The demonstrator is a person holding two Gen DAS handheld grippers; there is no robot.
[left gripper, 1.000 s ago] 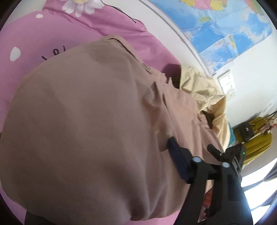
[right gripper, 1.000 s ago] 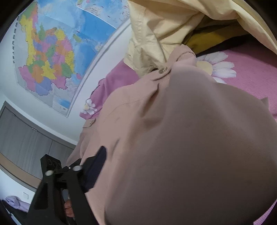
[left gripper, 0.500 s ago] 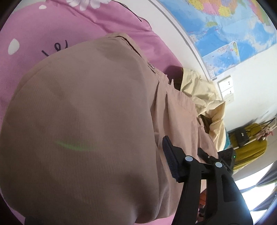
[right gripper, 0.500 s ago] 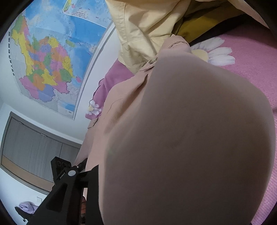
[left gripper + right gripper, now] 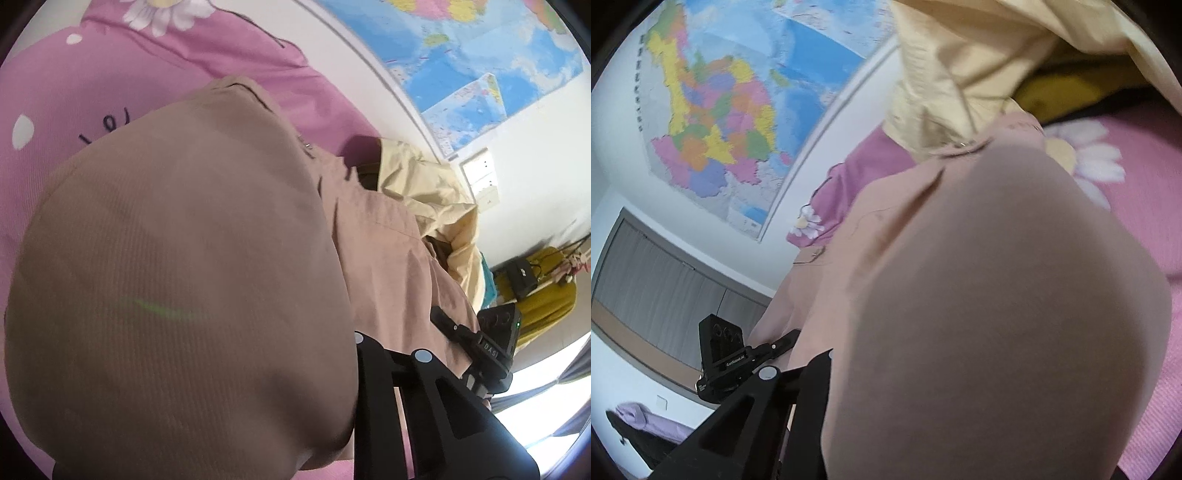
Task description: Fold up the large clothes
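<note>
Fabric is filling most of both wrist views: a tan garment (image 5: 177, 288) is draping right over the lenses and bulging toward them. In the left wrist view the left gripper (image 5: 360, 369) is sitting at the lower right, only one black finger (image 5: 373, 398) showing; the other is hidden under the cloth. Its jaws have just been closing, and the tan fabric is lying between them and pressed against the visible finger, so they are reading as clamped on the garment's near edge. In the right wrist view the right gripper (image 5: 827, 373) is sitting at the lower left, its one visible finger (image 5: 809, 402) pressing into the same cloth (image 5: 997, 314); its jaws have also just been closing, pinched on the fabric. Each gripper is appearing in the other's view, just beyond the near hem, so the two are holding the near edge side by side, somewhat apart.

From the grippers the garment is running away across a pink bedspread (image 5: 92, 85) printed with white daisies, its collar and a snap button lying toward the bed's far edge. Beyond it a pale yellow garment (image 5: 960, 74) is lying crumpled at the bed's far side. Farther still, a coloured wall map (image 5: 713, 122) is hanging on the white wall.
</note>
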